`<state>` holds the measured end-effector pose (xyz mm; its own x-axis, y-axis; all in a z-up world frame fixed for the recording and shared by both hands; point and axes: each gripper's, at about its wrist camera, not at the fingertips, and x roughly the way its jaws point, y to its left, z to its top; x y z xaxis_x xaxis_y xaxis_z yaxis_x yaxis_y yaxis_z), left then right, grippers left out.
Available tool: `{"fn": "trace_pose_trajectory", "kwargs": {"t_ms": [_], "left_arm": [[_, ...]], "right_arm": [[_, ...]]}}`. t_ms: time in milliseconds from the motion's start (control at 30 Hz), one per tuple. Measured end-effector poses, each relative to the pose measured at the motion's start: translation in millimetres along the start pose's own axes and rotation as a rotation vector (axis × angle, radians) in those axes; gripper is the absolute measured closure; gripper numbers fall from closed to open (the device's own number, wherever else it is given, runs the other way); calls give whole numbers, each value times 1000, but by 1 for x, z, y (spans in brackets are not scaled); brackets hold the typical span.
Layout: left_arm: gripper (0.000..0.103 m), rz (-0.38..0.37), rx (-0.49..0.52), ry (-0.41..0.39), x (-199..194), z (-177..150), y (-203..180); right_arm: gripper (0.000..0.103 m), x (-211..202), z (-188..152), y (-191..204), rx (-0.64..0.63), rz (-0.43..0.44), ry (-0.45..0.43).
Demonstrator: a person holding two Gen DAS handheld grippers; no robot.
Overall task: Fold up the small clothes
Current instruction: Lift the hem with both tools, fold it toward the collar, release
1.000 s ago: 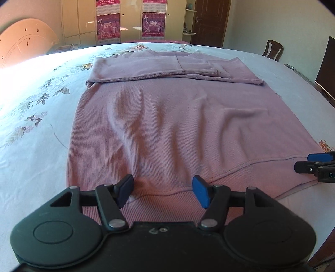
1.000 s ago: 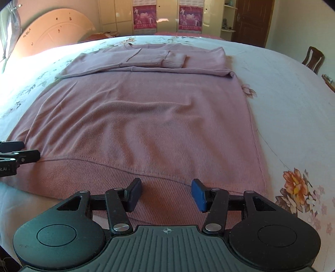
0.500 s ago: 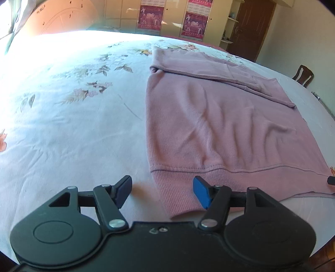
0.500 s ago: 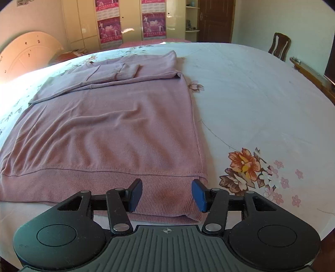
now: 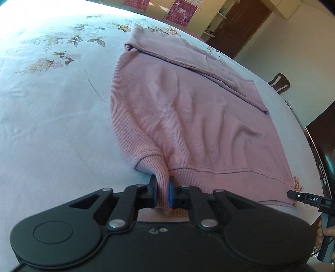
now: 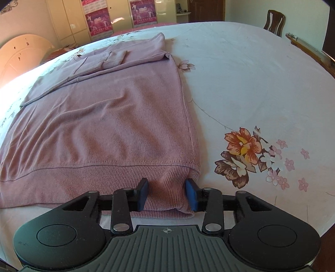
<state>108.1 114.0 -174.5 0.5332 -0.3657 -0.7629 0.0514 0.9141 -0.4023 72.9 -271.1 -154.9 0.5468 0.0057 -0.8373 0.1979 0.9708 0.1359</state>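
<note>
A pink ribbed sweater (image 5: 188, 117) lies flat on the bed, its sleeves folded across the far end (image 6: 104, 60). My left gripper (image 5: 162, 193) is shut on the hem's near left corner, which is pinched into a raised fold between the blue pads. In the right wrist view my right gripper (image 6: 167, 193) straddles the hem's near right corner. Its jaws are closing, and the sweater (image 6: 108, 125) bunches between the pads, which touch it on both sides. The right gripper's black finger (image 5: 303, 197) also shows at that corner in the left wrist view.
A pale floral bed sheet (image 6: 251, 83) spreads around the sweater. A wooden chair (image 6: 274, 19), a dark door (image 5: 240, 27) and a rounded headboard (image 6: 18, 56) stand beyond the bed. A person's hand (image 5: 326, 232) holds the right gripper's handle.
Both grippers slid outward along the hem from its middle to its two corners. The left one rolled and shut on the left corner. The right one narrowed onto the right corner.
</note>
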Motion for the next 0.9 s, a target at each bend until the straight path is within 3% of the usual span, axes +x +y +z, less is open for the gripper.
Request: {"fn": "trace_pose_trajectory", "kwargs": {"t_ms": [33,200,267,300,433,467,500,533,700,900], "left_arm": [[94,-8,0,-4,0,1,-2],[94,9,91,-2,3,4,-15],[94,13,83,13,6,3,-13],[94,10,67,23,6,3,-10],[94,-3,14,40,7,4,-1],[94,-7,7,33,7,4,-1],[94,-18,-1,16,6,5,-1],[94,-28,0,3,4,7,-3],[95,-74,2,-109,-7,38,-19],[95,-88,47,-281,-4,118,-39]], "right_arm": [[86,1,2,-1,-5,1,7],[90,-7,7,-4,-39,-23,-14],[79,-5,8,-6,-59,-65,-2],[60,-3,8,-9,-49,-39,16],[58,4,7,-14,-6,1,60],[59,4,8,-14,8,11,62],[81,4,9,-15,20,39,66],[93,3,13,-14,43,75,76],[93,-6,46,-10,97,206,22],[94,-6,126,-10,194,313,-133]]}}
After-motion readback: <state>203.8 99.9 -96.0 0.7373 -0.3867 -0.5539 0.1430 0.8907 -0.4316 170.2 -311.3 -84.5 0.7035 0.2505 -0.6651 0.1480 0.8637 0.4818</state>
